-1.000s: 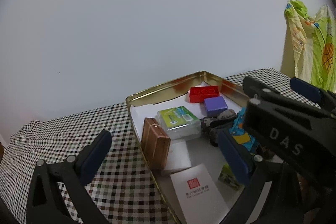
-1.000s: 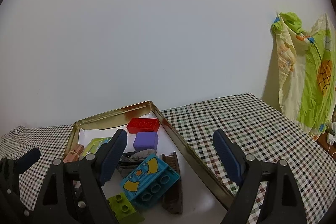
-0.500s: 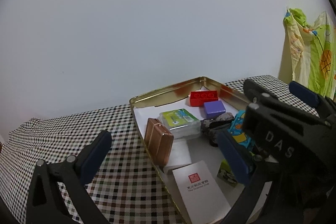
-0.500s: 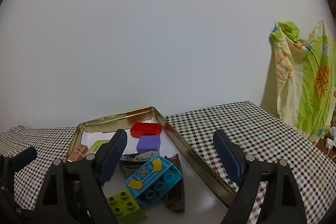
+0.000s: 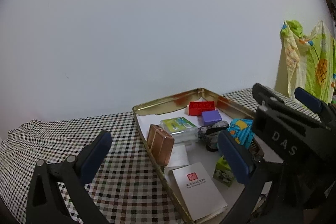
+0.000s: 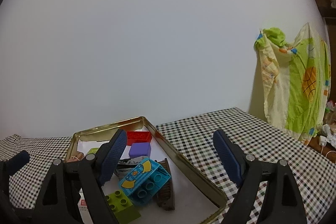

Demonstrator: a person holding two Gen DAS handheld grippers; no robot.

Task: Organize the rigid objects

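1. A gold tin tray (image 5: 159, 100) sits on the tabletop (image 5: 117, 152), which has a checked cloth, and the tray's far end is near the wall
2. At the tray's far end lies a red brick (image 5: 201, 107), and a purple block (image 5: 211, 117) is just in front of it
3. A clear box with a green label (image 5: 178, 129) lies near the tray's middle, and a brown box tied with string (image 5: 160, 146) leans at the tray's left wall
4. A white booklet with a red stamp (image 5: 198, 186) lies at the tray's near end
5. A blue brick with yellow shapes (image 6: 145, 181) sits tipped, partly on a dark brown piece (image 6: 166, 192), and a green brick (image 6: 121, 204) is just beside it
6. There is a grey lumpy thing (image 5: 212, 131) behind the blue brick; it may be a stone, it is hard to tell
7. The left gripper (image 5: 163, 157) has its fingers spread wide, with nothing held, above the tray's left wall
8. The right gripper (image 6: 169, 157) also has its fingers spread and holds nothing, above the tray's right wall
9. A yellow and green cloth (image 6: 294, 85) hangs past the tabletop's right edge
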